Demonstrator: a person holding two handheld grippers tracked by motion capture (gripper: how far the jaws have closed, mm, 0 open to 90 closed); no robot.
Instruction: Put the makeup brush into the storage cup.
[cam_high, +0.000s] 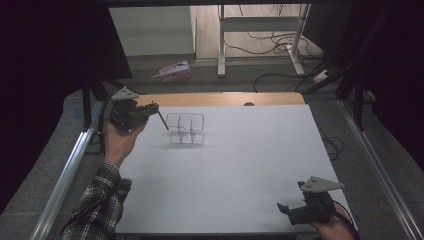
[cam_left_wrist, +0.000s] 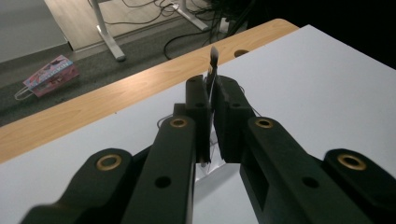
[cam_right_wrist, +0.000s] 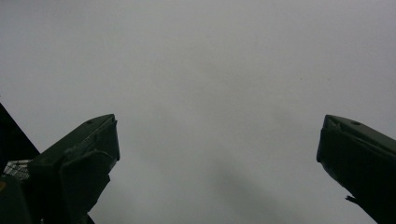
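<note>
While the left tongs (cam_high: 150, 111) sit at the far-left of the white bench (cam_high: 240, 165), we see them clamped on a thin dark stick with a pale tip (cam_left_wrist: 214, 65), held just beside the clear plastic divided tray (cam_high: 186, 129). Stick slants down toward the tray's left wall; we can't tell if it touches. Right tongs (cam_high: 289, 210) spread wide, holding nothing, at the near-right corner, well apart from the tray.

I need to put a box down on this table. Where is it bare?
Bare: the white tabletop from the clear divided organizer to the right gripper, plus the right edge. Crowded: far left, where the left gripper holds a thin black stick by the organizer.
</note>
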